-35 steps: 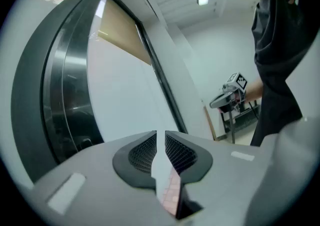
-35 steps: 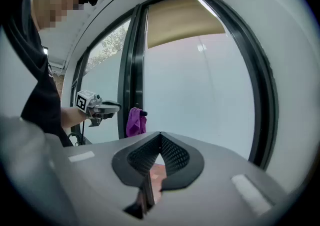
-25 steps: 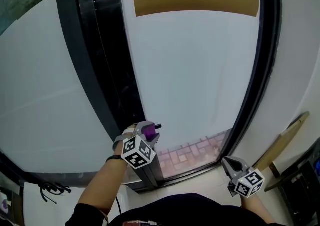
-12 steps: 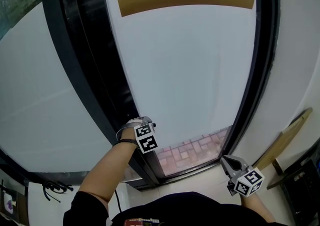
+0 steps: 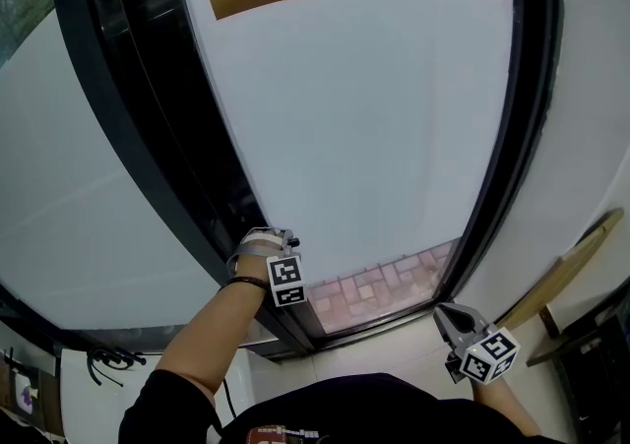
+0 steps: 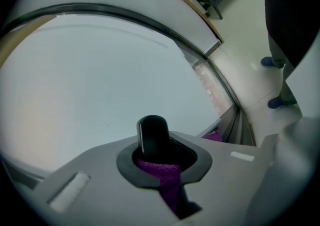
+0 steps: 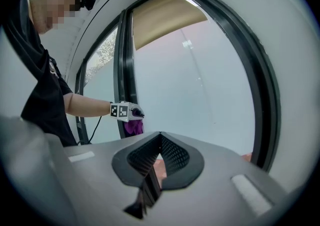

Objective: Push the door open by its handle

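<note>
Two grippers are used: the left gripper has its jaws just closed onto the black handle so the door can be pushed; the right gripper is kept shut, idle

Left arm extended; left hand-held gripper jaws just closed, black knob pinched between them. Right hand-held gripper held low, closed, empty.

Door: upright frosted white glass panel, black frame, tan band across top, clear strip along bottom.
</note>
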Available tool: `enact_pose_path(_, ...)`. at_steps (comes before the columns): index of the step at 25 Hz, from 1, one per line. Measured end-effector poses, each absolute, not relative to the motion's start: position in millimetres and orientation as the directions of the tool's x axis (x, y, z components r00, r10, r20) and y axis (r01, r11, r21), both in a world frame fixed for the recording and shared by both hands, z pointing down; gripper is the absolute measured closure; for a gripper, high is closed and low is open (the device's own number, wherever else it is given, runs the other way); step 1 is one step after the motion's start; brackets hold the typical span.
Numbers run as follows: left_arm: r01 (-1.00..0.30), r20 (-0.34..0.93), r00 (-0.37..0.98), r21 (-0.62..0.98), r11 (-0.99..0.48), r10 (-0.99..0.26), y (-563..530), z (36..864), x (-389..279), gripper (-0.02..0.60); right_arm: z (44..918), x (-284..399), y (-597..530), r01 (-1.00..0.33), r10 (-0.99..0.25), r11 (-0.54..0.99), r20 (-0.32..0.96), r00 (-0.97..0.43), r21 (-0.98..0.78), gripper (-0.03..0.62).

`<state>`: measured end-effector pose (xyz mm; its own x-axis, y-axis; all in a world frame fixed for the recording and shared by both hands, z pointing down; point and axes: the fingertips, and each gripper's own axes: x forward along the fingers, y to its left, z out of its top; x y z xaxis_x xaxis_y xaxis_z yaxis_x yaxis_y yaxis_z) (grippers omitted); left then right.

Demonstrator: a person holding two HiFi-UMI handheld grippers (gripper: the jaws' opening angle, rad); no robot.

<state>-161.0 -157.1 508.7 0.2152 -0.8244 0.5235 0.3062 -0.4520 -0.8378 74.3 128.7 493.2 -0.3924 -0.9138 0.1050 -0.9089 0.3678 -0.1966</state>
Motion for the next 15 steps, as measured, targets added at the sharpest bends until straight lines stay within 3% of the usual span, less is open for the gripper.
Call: enact_pose_path(15, 0.601, 0.450, 0.019, -0.718, -0.349, -0.893, -177, 542, -190, 0.565, 488, 109, 150, -0.899, -0.915, 0.381, 0.056, -0.400, -0.215, 0.594)
